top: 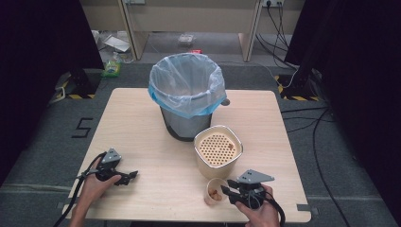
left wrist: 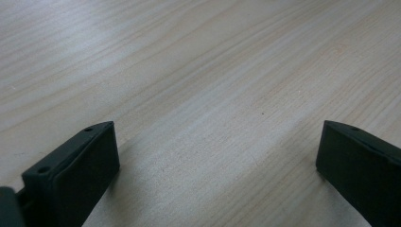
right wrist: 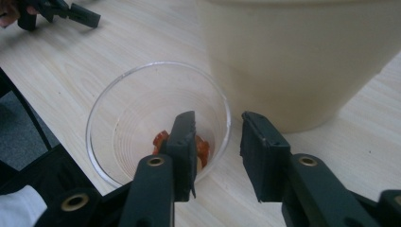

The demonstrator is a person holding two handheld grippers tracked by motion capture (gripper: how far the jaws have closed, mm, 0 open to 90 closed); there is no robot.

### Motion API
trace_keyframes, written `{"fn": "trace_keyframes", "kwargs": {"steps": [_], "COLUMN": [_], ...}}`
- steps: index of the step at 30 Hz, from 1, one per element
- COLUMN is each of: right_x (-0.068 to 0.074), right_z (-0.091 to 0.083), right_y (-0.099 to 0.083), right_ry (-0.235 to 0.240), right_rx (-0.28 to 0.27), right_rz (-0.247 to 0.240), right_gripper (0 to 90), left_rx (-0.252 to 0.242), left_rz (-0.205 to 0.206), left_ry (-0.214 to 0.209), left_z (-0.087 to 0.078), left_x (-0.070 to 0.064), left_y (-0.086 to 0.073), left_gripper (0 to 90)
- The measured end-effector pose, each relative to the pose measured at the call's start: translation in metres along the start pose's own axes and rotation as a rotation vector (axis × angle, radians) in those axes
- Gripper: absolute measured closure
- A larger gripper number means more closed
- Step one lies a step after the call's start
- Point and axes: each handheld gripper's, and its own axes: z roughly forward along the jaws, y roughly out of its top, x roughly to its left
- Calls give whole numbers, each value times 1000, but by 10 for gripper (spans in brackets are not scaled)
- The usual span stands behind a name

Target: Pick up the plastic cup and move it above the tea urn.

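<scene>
table: pale wood grain
bin: grey, with a translucent blue liner
container: cream, honeycomb-holed top
cup: clear, orange bits inside
tool: black

Lab: hazard-taped stands, floor cables, black curtains.

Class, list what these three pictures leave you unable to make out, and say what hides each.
1. Bin contents: high view, the plastic liner hides them.
2. What lies under the perforated insert of the cream container: high view.
3. Orange pieces in the clear cup: right gripper view, partly behind a jaw; too small in the high view.
4. Container's top: right gripper view, cut off.
</scene>
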Motion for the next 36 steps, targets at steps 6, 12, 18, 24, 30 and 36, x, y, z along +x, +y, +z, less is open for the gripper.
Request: {"fn": "trace_keyframes", "kwargs": {"steps": [6, 12, 18, 24, 30, 36], "right_x": [-8, -12, -21, -36, -54, -69], "right_z": [1, 1, -11, -34, -53, -57], "right_y": [-9, -13, -13, -13, -14, -12], "right_ry": [15, 57, 89, -16, -133, -197], "right_rx": [21, 14, -11, -12, -30, -37], "right_rz": [5, 1, -15, -50, -48, -57], "right_gripper": [764, 830, 872, 873, 873, 873], "left_rx": [-1, 0, -1, 0, -3, -2], "left_rz": [0, 0, -1, -1, -4, -6], "left_ry": [0, 0, 0, 1, 2, 5], "left_z": [0, 0, 0, 0, 0, 0], "left_x": [0, 0, 0, 0, 0, 0], "left_y": [0, 0, 0, 0, 0, 0], "left_gripper": [0, 0, 0, 0, 0, 0]}}
